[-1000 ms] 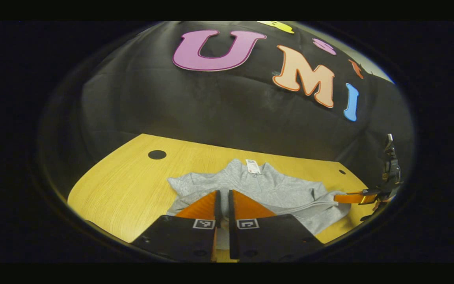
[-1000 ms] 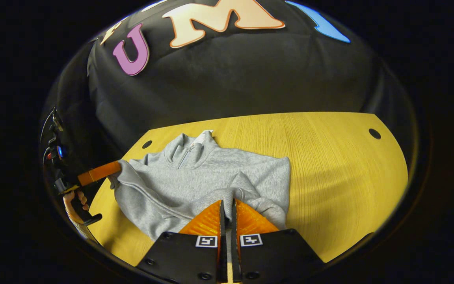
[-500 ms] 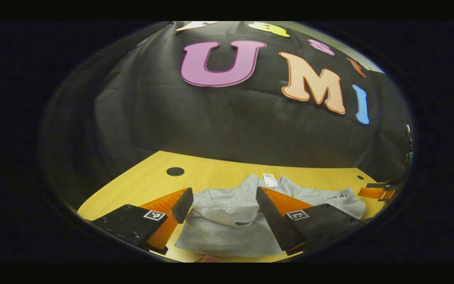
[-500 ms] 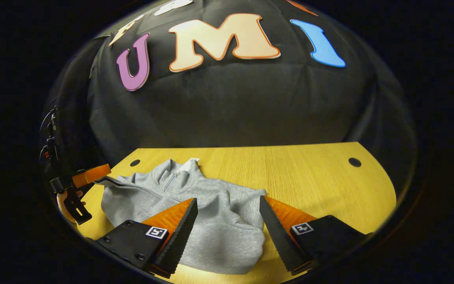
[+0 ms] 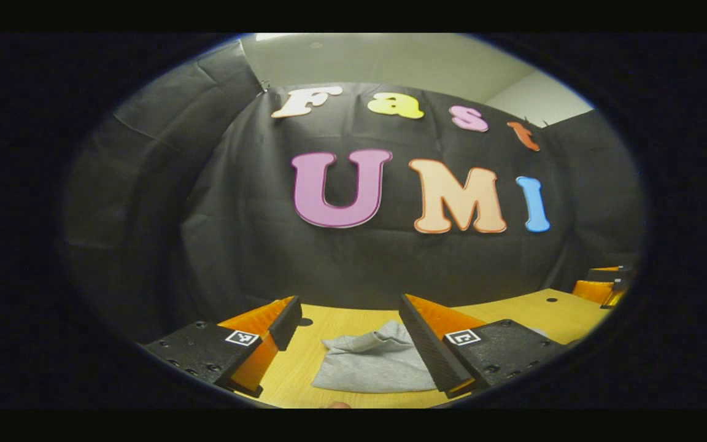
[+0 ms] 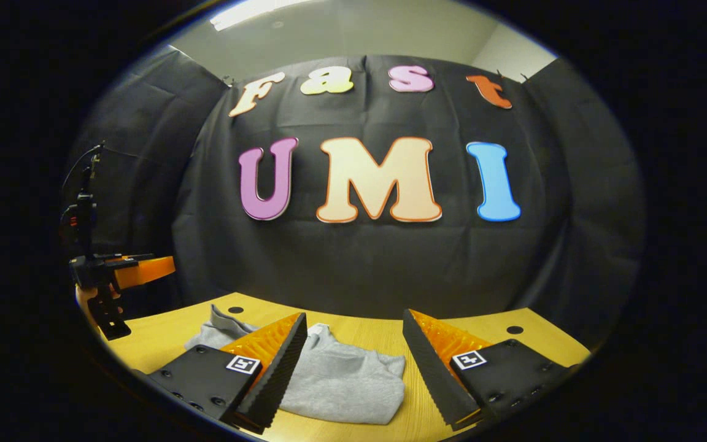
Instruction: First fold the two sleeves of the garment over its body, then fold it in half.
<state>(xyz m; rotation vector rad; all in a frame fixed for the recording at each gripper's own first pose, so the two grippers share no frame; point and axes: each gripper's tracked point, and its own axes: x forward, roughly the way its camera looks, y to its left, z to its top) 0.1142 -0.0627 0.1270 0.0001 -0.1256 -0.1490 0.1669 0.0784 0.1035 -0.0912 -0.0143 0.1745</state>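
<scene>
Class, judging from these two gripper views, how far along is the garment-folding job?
Done, apparently: the grey garment lies on the wooden table as a compact bundle, no sleeve sticking out. In hand: nothing; the left claw and right claw are open above it. Left: seemingly nothing, though the fold's neatness is hard to judge.

The desk (image 6: pixel 550 344) lay bare to the right of the garment (image 6: pixel 341 383), leaving open wood there. The garment lay low and flat on the desk. The booth wall (image 6: pixel 366 264) closed off the far edge. Both grippers, left (image 5: pixel 347 331) and right (image 6: pixel 353 362), hung with fingers spread apart above the cloth, gripping nothing.
</scene>
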